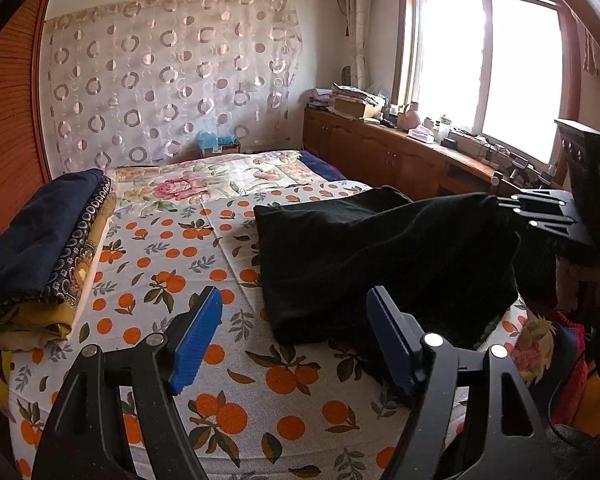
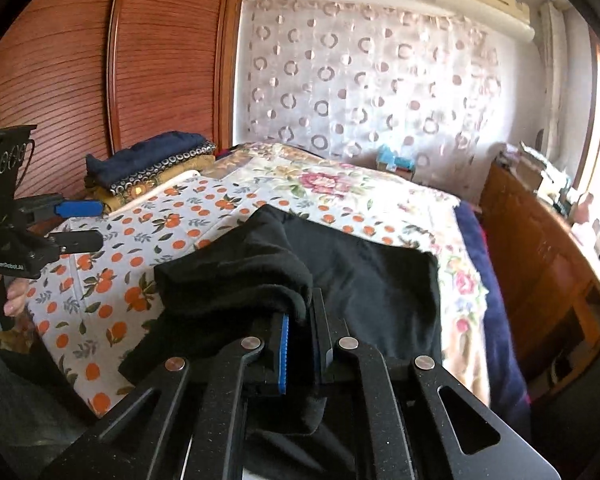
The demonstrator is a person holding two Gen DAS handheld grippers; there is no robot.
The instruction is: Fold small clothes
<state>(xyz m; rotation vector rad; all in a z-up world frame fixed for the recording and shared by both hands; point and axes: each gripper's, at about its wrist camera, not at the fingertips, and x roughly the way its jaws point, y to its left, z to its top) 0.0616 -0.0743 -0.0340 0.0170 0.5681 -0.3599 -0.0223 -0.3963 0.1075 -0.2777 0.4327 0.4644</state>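
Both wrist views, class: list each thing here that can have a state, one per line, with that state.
Black garment: one edge lifted off the bed, the rest lying flat.
Right gripper: shut on the black garment.
Left gripper: open, holding nothing.
Stack of clothes: folded, piled at the bed's edge.
Orange-print sheet: spread over the bed.

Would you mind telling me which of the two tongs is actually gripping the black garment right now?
The right tongs: shut on a lifted edge of the black garment. The left tongs stand open over the orange-print sheet, holding nothing.
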